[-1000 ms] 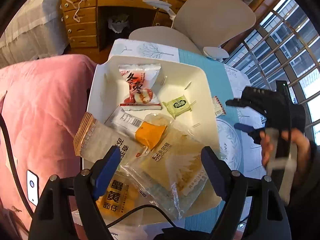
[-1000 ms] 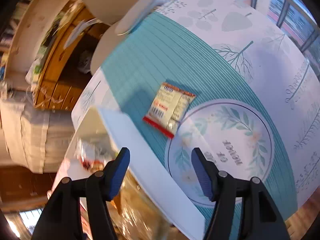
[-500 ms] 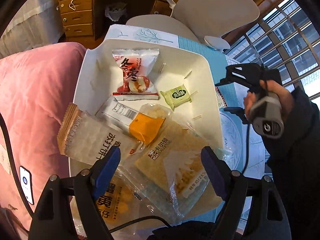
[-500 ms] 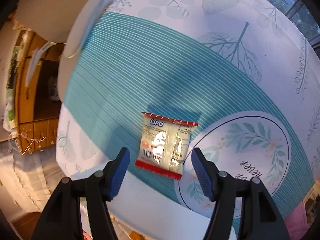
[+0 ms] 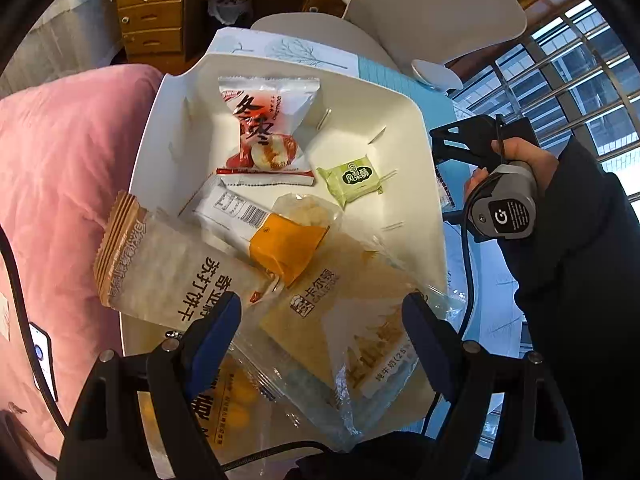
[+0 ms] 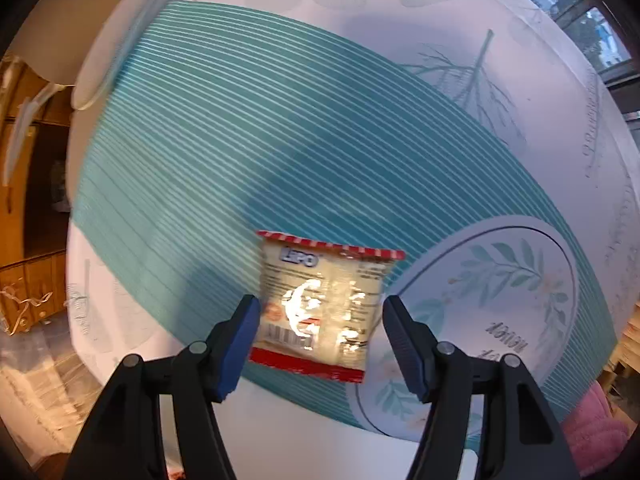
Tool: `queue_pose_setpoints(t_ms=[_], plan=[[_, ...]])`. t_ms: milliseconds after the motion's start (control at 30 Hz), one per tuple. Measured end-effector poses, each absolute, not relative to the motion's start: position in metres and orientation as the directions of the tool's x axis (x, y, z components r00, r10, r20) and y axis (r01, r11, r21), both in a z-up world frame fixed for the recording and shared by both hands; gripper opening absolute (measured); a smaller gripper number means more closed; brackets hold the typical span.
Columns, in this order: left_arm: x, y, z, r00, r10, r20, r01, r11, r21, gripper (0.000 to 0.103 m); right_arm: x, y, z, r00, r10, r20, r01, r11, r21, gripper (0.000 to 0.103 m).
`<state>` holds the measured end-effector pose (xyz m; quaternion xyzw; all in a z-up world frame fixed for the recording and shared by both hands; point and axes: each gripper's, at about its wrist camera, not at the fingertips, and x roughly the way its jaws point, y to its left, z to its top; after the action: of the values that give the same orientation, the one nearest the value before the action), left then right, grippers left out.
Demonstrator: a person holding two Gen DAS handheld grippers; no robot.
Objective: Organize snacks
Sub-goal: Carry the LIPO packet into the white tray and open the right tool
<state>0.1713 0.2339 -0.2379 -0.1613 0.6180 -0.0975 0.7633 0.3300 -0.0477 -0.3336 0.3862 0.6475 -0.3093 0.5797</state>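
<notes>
Snacks in crinkly wrappers are lying in a white plastic tray (image 5: 160, 152): a red-and-white packet (image 5: 266, 128), a small green square packet (image 5: 354, 178), an orange-ended packet (image 5: 260, 228) and larger clear bags. One cream foil packet with red edges (image 6: 324, 304) is lying apart on the teal striped tablecloth (image 6: 280, 140), just beside the tray. The right gripper (image 6: 318, 338) is pointing down with its blue pads apart on either side of this packet, not pressing it. The left gripper (image 5: 320, 332) is hanging over the tray, its pads wide apart and holding nothing.
</notes>
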Motion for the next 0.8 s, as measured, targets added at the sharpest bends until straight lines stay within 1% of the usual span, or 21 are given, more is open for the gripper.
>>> queue_pose_setpoints(t_ms=[67,100,133,267,400,467,800], plan=[[0.171,0.234,-0.239,0.218,-0.345,-0.913,-0.054,0.93,-0.365,0.082,0.331,-0.046,-0.334,-0.038,0.132,-0.991,0.857,0.514,0.036,0.062],[0.171,0.234,-0.239,0.218,-0.345,-0.913,-0.055,0.93,-0.364,0.082,0.332,-0.046,-0.335,-0.037,0.13,-0.991,0.856,0.516,0.036,0.056],[0.172,0.234,-0.239,0.217,-0.344,-0.914,-0.057,0.93,-0.363,0.082,0.334,-0.044,-0.336,-0.035,0.131,-0.991,0.854,0.518,0.038,0.054],[0.172,0.234,-0.238,0.217,-0.344,-0.914,-0.055,0.93,-0.363,0.082,0.338,-0.041,-0.338,-0.032,0.131,-0.991,0.852,0.522,0.042,0.051],[0.172,0.232,-0.235,0.221,-0.349,-0.911,-0.039,0.93,-0.366,0.082,0.333,-0.044,-0.336,-0.01,0.141,-0.99,0.842,0.535,0.068,0.047],[0.171,0.23,-0.233,0.223,-0.354,-0.908,-0.03,0.929,-0.369,0.082,0.325,-0.051,-0.332,0.008,0.146,-0.989,0.838,0.539,0.087,0.046],[0.162,0.224,-0.226,0.243,-0.37,-0.897,-0.009,0.924,-0.383,0.082,0.282,-0.066,-0.33,0.013,0.135,-0.991,0.835,0.543,0.085,0.046]])
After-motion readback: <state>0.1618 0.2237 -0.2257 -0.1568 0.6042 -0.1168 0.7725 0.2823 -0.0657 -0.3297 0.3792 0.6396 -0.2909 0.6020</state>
